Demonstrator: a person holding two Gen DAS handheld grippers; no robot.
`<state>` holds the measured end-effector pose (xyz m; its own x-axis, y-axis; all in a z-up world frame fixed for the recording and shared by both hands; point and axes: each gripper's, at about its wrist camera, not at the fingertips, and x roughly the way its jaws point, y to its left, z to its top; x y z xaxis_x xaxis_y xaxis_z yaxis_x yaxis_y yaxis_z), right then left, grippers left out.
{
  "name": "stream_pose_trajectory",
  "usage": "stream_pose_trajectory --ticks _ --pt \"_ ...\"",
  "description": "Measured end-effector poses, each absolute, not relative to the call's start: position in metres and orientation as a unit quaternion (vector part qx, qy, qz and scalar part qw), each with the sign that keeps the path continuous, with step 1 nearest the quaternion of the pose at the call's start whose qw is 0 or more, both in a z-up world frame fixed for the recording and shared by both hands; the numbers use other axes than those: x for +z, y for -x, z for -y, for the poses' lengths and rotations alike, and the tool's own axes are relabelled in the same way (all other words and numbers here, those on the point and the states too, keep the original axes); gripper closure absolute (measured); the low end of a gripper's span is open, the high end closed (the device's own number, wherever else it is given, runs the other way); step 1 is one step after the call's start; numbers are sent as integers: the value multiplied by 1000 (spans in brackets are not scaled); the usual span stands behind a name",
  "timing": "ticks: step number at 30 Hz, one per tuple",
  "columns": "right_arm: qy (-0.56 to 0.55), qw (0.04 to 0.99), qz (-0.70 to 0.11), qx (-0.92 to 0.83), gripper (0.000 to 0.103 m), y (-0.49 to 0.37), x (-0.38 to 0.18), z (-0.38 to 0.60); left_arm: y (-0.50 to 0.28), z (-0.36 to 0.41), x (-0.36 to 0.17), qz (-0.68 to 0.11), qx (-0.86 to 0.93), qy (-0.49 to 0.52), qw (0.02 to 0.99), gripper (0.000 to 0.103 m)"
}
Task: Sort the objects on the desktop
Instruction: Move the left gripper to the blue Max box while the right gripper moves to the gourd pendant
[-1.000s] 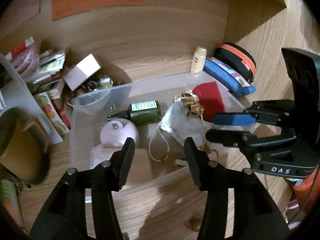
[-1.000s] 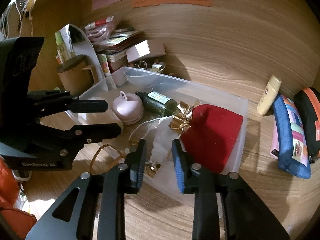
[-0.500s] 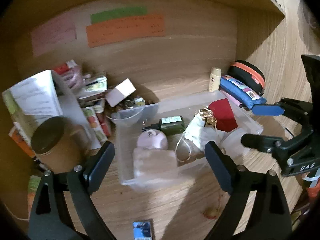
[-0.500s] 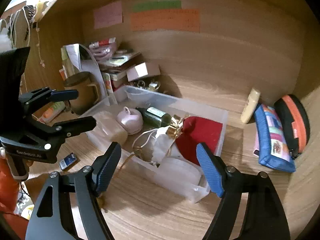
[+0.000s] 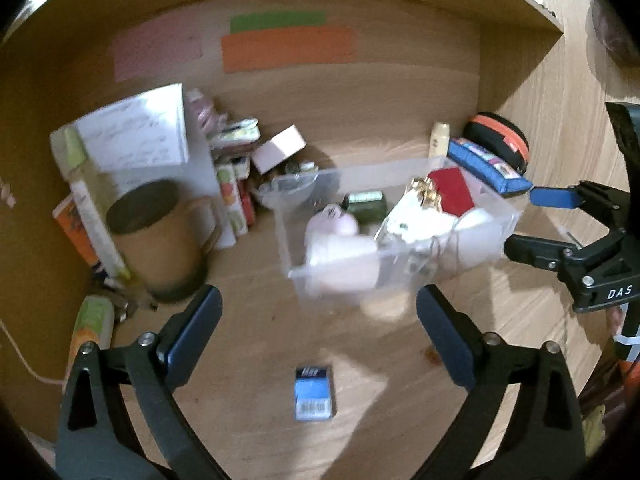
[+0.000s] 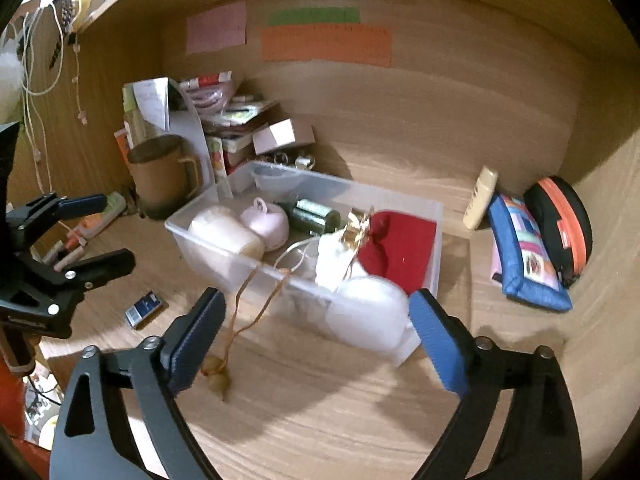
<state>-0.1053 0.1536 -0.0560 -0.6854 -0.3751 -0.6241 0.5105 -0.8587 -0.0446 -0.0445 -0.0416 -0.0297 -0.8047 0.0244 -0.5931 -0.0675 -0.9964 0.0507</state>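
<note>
Left wrist view: the left gripper (image 5: 318, 322) hangs at the bottom of the frame, jaws opening with nothing between them, probably freed for another pick. One clear plastic bin (image 5: 400, 276) sits at centre on the table (image 5: 260, 340), gathering sorted items: one red pouch (image 5: 452, 192), one green bottle (image 5: 366, 204). One blue card (image 5: 315, 394) lies loose at lower centre, outside the bin.

Right wrist view: the right gripper (image 6: 316, 334), lower centre, is likewise opening and empty. One brown mug (image 6: 160, 176) stands at left; two zip cases (image 6: 528, 256) lie at right, unsorted.
</note>
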Motion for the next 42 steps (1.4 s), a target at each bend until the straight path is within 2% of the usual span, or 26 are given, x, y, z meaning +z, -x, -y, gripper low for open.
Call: stream_pose_trajectory --ticks 18,28,31,35,39,42 --pt "-375 234 -118 -889 6 73 -110 -141 13 75 -92 -1 921 389 18 4" --pt "-395 275 -91 -872 6 74 -127 -136 27 65 -110 -3 910 414 30 4" --pt "-396 289 -99 -866 10 75 -129 -127 28 66 -106 -4 914 405 30 4" --pt "-407 318 -120 -848 30 79 -133 -111 37 67 -109 -3 905 424 42 4" --pt "-416 334 -145 -833 41 82 -138 -98 44 67 -113 -1 895 442 52 4" --pt "-416 340 -163 -828 43 82 -138 -92 47 67 -115 0 892 448 56 4"
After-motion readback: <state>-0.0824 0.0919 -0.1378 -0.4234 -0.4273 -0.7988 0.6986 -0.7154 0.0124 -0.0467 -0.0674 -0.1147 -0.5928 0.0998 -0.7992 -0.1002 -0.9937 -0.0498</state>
